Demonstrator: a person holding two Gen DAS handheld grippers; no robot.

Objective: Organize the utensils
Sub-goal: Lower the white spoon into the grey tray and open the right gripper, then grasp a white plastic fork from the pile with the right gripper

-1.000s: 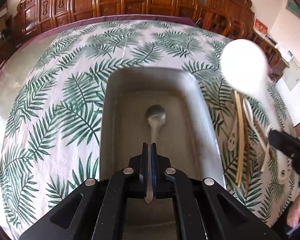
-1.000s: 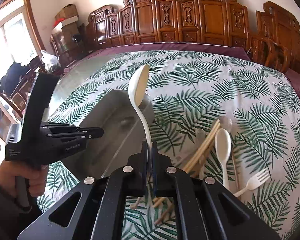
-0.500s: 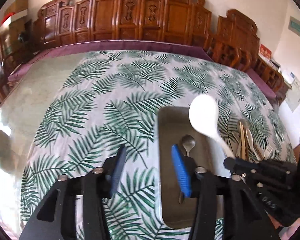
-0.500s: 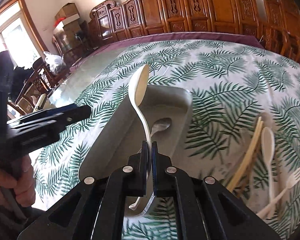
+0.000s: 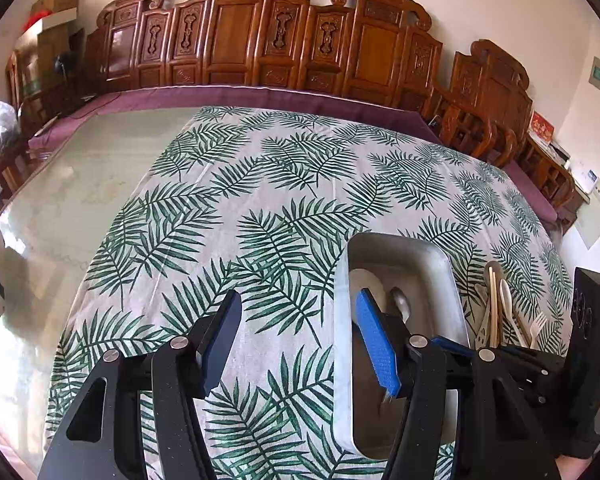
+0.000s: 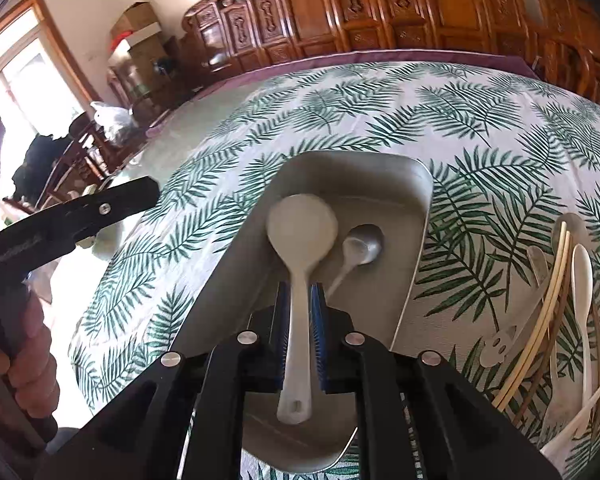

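Observation:
A grey rectangular tray [image 6: 412, 240] lies on the palm-leaf tablecloth. In it lie a large white spoon [image 6: 300, 248] and a small metal spoon [image 6: 360, 246]. My right gripper [image 6: 298, 308] hangs over the tray's near end, jaws slightly apart on either side of the white spoon's handle, which lies flat and loose between them. My left gripper [image 5: 300, 328] is wide open and empty, left of the tray [image 5: 340, 320]; its right pad overlaps the tray's rim. The metal spoon [image 5: 400, 298] peeks out behind that pad.
Right of the tray lies a heap of loose utensils [image 6: 556, 304]: pale chopsticks, white spoons and a plastic fork. It also shows in the left wrist view [image 5: 500, 308]. Carved wooden chairs [image 5: 291, 40] line the far side. The table's glass top [image 5: 59, 208] lies bare at the left.
My right gripper lowered the white spoon into the tray and opened off it. My left gripper let go of the metal spoon earlier, opened wide and drew back to the left.

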